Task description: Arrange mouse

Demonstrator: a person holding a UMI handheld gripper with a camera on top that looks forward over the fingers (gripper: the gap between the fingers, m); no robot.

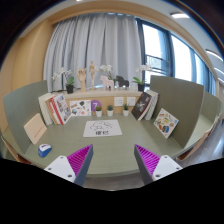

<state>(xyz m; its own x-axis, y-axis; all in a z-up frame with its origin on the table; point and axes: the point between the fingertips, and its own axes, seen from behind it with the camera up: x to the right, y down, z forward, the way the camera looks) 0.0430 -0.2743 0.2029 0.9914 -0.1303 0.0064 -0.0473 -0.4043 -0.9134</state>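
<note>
While the tool (110,160) gapes wide over the table (110,150), possibly a mouse (45,150) left of its fingers.

My tongs (111,160) carry magenta pads (78,159), finely striped, on white fingers. The table (110,148) under them is a dull grey-green. Just ahead lies a white sheet (102,128) dotted with small dark figures. To the left sits a small mouse (45,150), white with a blue patch. The books (56,107) standing at the left show red, white and mixed cover colours; a card (165,122) on the right is pale with coloured spots, and a frame (142,105) beside it is dark. The curtains (95,45) are light grey with vertical folds. The wall (30,50) at the left is tan.
</note>
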